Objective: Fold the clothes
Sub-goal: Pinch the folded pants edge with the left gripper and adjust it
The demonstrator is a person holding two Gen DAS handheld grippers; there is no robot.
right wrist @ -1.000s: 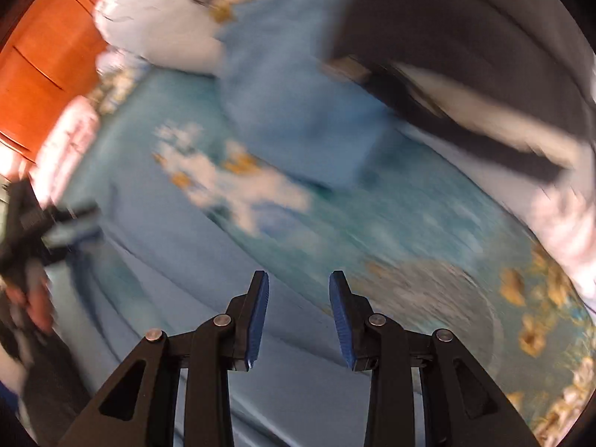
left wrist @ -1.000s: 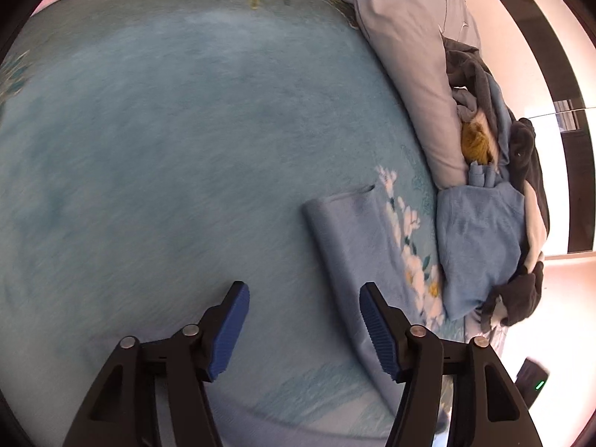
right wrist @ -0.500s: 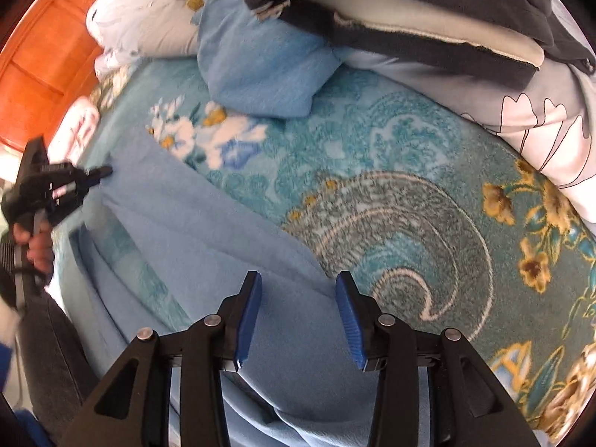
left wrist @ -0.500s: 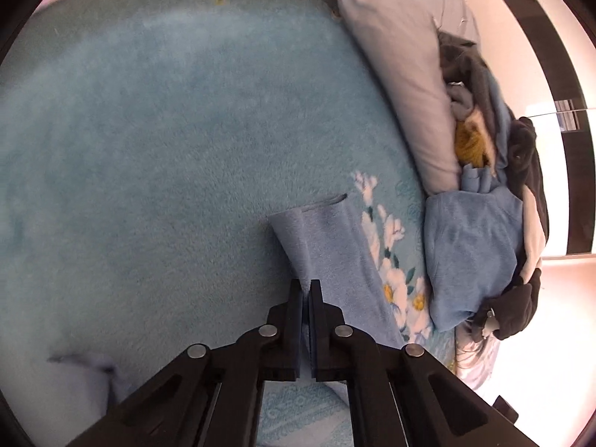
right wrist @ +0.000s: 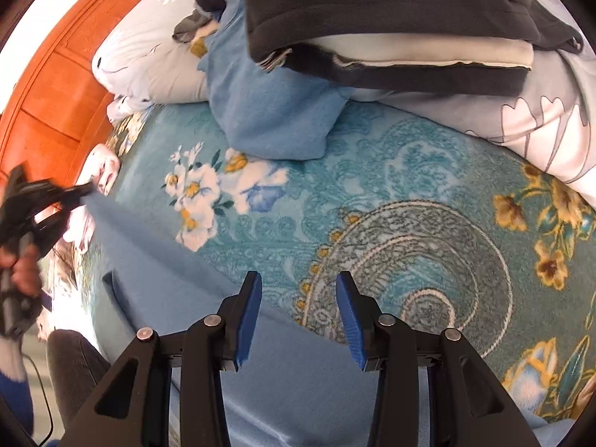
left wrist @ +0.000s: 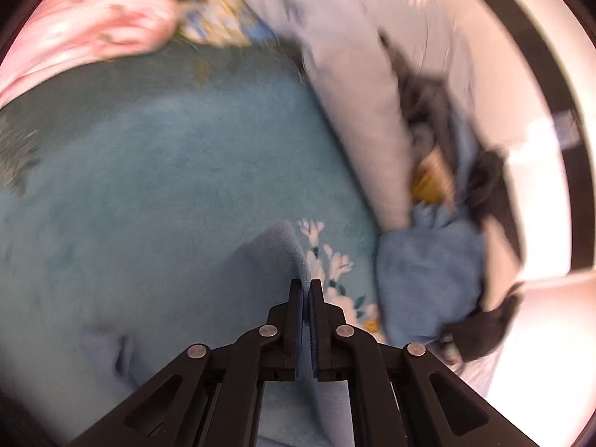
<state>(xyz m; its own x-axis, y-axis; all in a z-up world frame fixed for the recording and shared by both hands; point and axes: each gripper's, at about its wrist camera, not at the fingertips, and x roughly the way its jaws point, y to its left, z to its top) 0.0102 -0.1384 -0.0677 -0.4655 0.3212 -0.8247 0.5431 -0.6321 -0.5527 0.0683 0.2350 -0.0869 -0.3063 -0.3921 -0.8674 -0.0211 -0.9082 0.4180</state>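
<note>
left gripper point(left wrist: 305, 287) pinches the light blue garment point(left wrist: 272, 257); only the right wrist view shows the right gripper point(right wrist: 298, 294) parted over it, touching nothing, beside folded clothes point(right wrist: 391, 26).

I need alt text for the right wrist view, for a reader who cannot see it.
The right claw is open above a light blue garment spread on a teal floral blanket. At the far left, the left claw pinches a corner of the garment. Behind, folded clothes lie stacked on pillows.
</note>
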